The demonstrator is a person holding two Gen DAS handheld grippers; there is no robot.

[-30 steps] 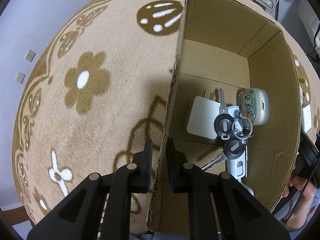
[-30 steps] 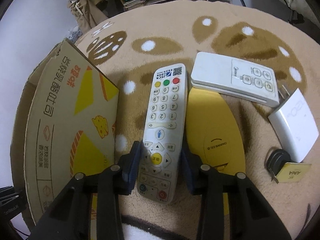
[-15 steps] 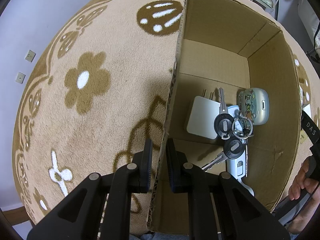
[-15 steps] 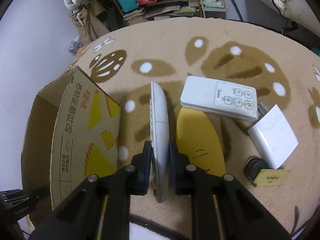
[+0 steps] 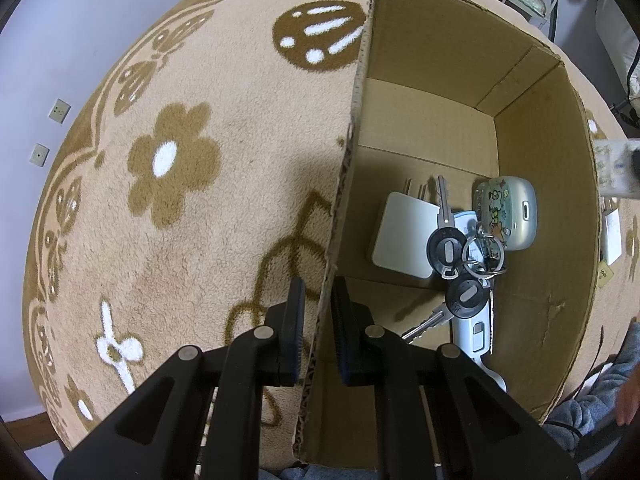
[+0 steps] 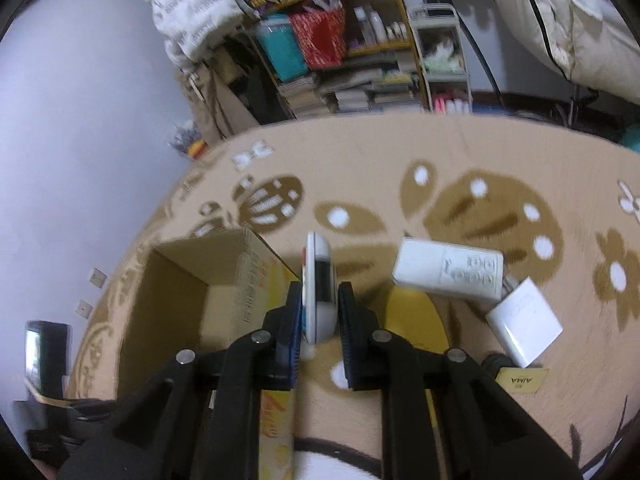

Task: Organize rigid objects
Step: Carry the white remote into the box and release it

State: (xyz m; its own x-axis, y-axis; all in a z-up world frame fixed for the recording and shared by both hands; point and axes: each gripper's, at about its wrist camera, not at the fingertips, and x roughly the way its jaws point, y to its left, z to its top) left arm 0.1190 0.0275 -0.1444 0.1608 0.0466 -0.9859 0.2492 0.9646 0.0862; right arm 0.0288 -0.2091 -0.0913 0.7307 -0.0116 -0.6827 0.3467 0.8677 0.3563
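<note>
Below, a cardboard box (image 5: 432, 128) is seen standing open on a beige rug w/ brown flower shapes (image 5: 168, 168); it serves as the landmark. The left gripper (image 5: 318, 300) is pointed straight down at the box's near-left wall, and its jaws are clenched on that wall's top edge, one finger outside, one inside. Inside the box, on its floor, a white charger w/ prongs (image 5: 404, 236) is laid flat, w/ a bunch of black-headed keys on a ring (image 5: 460, 268) resting partly on it. A pale green case w/ cartoon stickers (image 5: 508, 212) is placed just beside the keys, toward the box's right wall. A white-blue item is partly hidden under the keys; what it is cannot be told.

From the right wrist view, the right gripper (image 6: 318, 316) is held above the rug, just right of the box. Its jaws are clamped on a white remote (image 6: 320, 280), gripped on edge by its lower end, clear of the rug. Further right of the box, on the rug, a flat yellow object (image 6: 416, 316), a second white remote w/ round buttons (image 6: 448, 270), a white adapter (image 6: 524, 322) & a yellow tag (image 6: 520, 380) are seen. Cluttered shelves (image 6: 360, 60) are seen beyond the box.
</note>
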